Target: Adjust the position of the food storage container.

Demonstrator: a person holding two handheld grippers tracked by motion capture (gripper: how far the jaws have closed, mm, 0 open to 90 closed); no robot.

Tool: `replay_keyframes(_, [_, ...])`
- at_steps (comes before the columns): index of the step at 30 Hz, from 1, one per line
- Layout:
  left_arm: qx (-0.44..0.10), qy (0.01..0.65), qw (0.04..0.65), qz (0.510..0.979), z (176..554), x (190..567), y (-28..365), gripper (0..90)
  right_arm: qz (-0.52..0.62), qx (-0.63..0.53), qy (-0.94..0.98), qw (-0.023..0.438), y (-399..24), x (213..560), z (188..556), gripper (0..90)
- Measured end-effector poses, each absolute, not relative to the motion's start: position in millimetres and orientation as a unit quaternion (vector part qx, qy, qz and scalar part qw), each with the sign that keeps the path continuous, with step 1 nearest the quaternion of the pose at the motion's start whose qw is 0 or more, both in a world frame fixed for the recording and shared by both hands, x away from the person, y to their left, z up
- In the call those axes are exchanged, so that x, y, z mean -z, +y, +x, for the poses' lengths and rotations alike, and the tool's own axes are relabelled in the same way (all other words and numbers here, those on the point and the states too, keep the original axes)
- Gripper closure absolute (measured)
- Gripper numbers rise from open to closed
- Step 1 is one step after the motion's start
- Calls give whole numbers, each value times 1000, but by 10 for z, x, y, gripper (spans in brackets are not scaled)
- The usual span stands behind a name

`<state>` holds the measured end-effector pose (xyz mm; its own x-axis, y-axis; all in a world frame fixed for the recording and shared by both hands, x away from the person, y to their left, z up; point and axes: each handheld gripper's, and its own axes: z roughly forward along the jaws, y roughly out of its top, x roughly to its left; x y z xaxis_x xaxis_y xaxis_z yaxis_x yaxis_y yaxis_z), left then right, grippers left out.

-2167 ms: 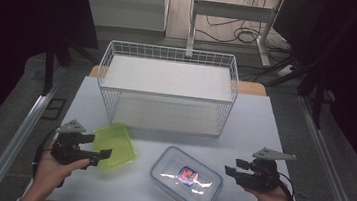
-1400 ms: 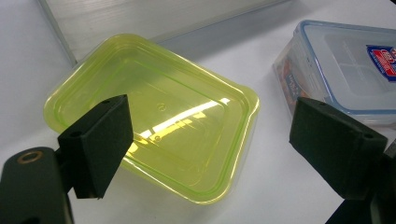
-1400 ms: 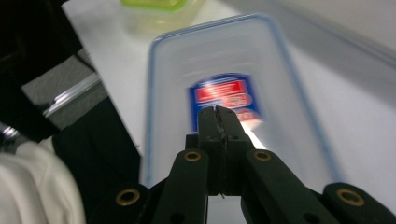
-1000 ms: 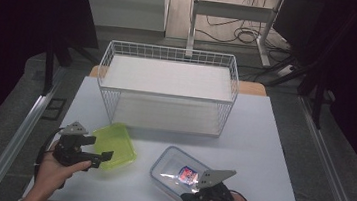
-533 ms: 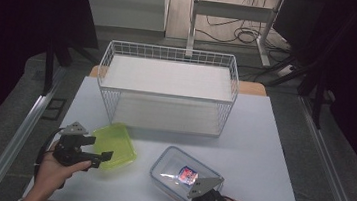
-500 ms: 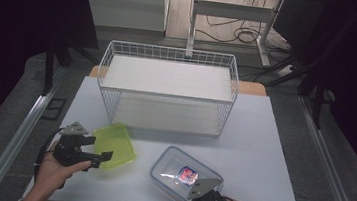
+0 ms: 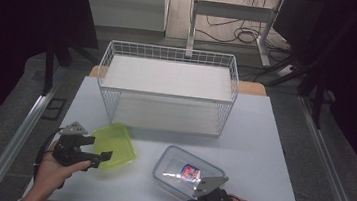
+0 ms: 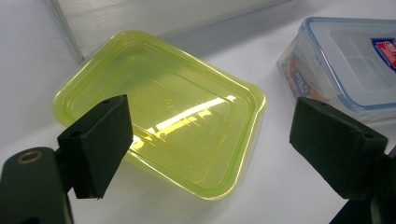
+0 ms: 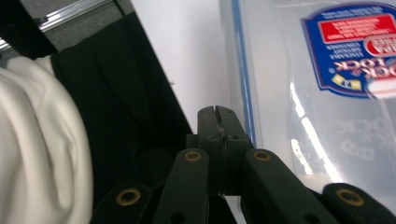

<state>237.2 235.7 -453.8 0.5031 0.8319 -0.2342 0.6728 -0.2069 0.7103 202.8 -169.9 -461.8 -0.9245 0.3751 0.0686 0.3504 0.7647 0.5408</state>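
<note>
Clear rectangular plastic container [image 7: 188,172] with a blue-rimmed lid and a red-and-blue label lies on the white desk [image 7: 263,139], in front of the white wire basket [image 7: 167,92]. In the high view the right tool [image 7: 206,200] sits at the container's near edge, and the left tool [image 7: 94,156] rests at the near edge of a shallow yellow-green plastic tray [image 7: 114,145], left of the container. In the left gripper view, that tool [image 8: 210,149] stands wide over the tray [image 8: 163,107]. In the right gripper view, the tool [image 9: 217,122] is pressed closed, empty, beside the container's [image 9: 317,93] blue rim.
</note>
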Motion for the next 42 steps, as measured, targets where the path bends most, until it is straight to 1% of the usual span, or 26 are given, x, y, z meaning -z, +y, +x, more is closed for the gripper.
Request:
replay_keyframes(5, [-99, 490, 397, 770, 2374, 4546, 2351, 134, 216, -284, 933, 35, -1843, 4617, 2110, 898])
replay_keyframes(23, [-97, 487, 394, 774, 2383, 4569, 2308, 134, 258, -299, 917, 57, -2120, 4611, 2283, 898])
replay_keyframes(42, [-96, 486, 398, 772, 2373, 4559, 2235, 125, 270, -312, 908, 70, -2191, 4582, 2318, 898])
